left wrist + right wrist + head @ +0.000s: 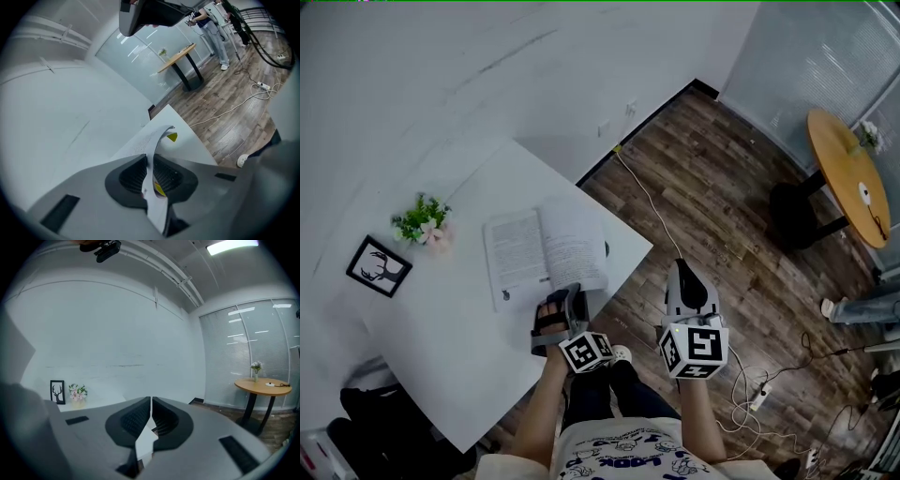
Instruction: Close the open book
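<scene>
Left fingers (131,176) tight on a page (157,139) of the open book (542,248), right fingers (133,420) together, empty.

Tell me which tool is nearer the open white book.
Left. The left tool grips a page of the open white book; the right tool hangs beside the white table, over wooden floor.

- The left gripper (566,296) has a grey body with black blocks across its top. Its dark ribbed pads (133,176) sit in a black surround.
- The right gripper (682,269) is a pale grey shell tapering to the front, with the same ribbed black pads (165,418).
- Each carries a white cube printed with black square markers: the left cube (584,352) and the right cube (694,349).
- The person wears a white T-shirt (619,457) covered in dark blue print.
- Below it are dark trousers (602,394) and a white shoe (622,353).
</scene>
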Action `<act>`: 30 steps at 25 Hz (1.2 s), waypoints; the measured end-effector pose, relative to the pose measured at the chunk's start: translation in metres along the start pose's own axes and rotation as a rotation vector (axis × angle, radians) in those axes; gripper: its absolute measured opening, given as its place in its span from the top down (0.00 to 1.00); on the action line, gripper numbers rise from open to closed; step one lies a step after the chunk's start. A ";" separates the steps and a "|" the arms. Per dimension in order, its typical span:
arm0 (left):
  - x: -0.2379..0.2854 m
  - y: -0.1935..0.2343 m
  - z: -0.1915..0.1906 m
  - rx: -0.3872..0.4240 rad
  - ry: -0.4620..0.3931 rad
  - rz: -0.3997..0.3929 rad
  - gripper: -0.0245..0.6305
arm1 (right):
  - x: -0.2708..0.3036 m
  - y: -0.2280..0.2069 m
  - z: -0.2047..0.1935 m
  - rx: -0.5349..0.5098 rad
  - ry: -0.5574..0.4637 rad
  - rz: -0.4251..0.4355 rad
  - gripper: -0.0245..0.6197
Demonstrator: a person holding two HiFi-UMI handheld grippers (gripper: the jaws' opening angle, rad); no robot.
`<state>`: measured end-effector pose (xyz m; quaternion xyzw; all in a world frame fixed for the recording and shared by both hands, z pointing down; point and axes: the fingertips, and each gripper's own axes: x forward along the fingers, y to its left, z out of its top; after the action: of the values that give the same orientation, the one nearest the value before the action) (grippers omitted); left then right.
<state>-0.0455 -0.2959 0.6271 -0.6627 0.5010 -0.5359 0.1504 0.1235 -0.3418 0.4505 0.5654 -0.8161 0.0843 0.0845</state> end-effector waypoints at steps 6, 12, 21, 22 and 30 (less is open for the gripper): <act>-0.011 0.013 -0.012 -0.060 0.010 0.040 0.88 | -0.001 0.015 0.006 -0.009 -0.012 0.029 0.91; -0.022 0.028 -0.028 -0.184 0.032 0.061 0.89 | -0.002 0.033 0.008 -0.019 -0.018 0.063 0.91; -0.032 0.038 -0.059 -0.295 0.081 0.073 0.90 | -0.003 0.055 0.017 -0.036 -0.036 0.106 0.91; -0.032 0.039 -0.062 -0.310 0.086 0.072 0.90 | -0.003 0.057 0.017 -0.038 -0.037 0.110 0.91; -0.032 0.040 -0.082 -0.412 0.124 0.076 0.90 | 0.000 0.071 0.021 -0.055 -0.042 0.137 0.91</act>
<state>-0.1342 -0.2597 0.6113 -0.6258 0.6328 -0.4559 0.0010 0.0560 -0.3222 0.4270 0.5072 -0.8566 0.0556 0.0769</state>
